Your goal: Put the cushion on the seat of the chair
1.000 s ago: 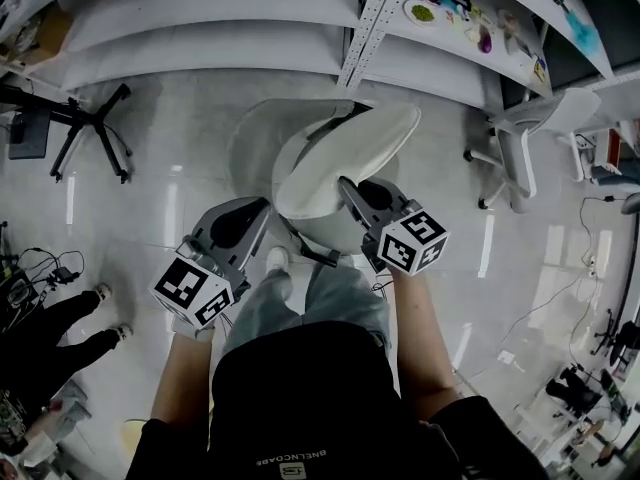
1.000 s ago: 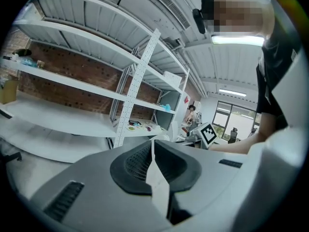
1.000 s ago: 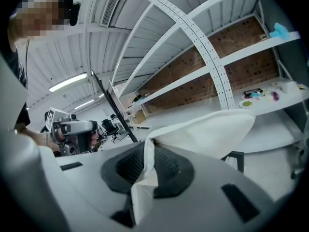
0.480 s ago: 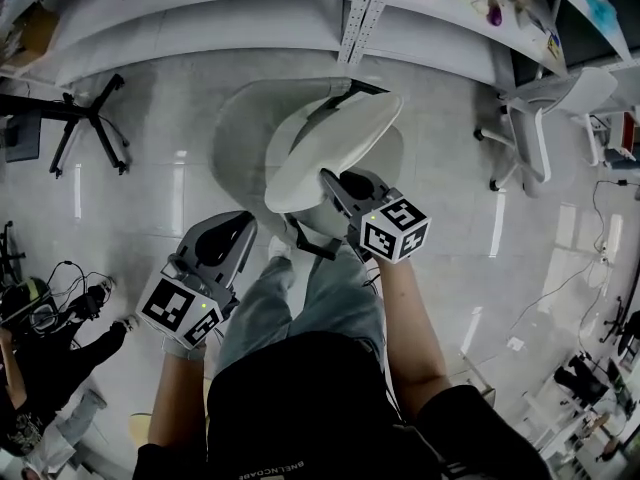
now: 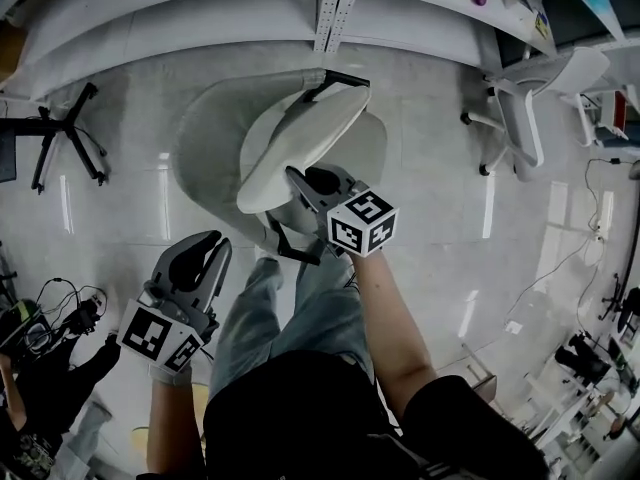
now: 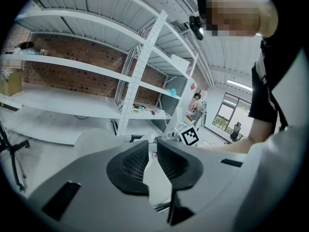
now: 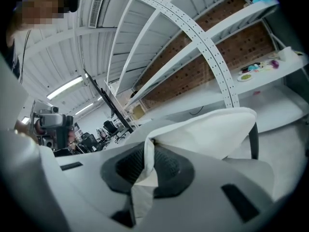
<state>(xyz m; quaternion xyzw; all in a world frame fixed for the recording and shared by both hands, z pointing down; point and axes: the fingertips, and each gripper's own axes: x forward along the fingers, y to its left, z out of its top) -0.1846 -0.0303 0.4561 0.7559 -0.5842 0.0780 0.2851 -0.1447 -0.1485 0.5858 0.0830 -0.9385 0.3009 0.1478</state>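
White cushion [image 5: 300, 143] clamped in right tool [image 5: 298, 180], half-masking chair [image 5: 205, 138]; left tool [image 5: 198, 258] just opening, empty

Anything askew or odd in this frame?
Yes: the cushion is tilted steeply over the chair, not flat on its seat. The right claw pinches one edge, and fabric bunches between its jaws.
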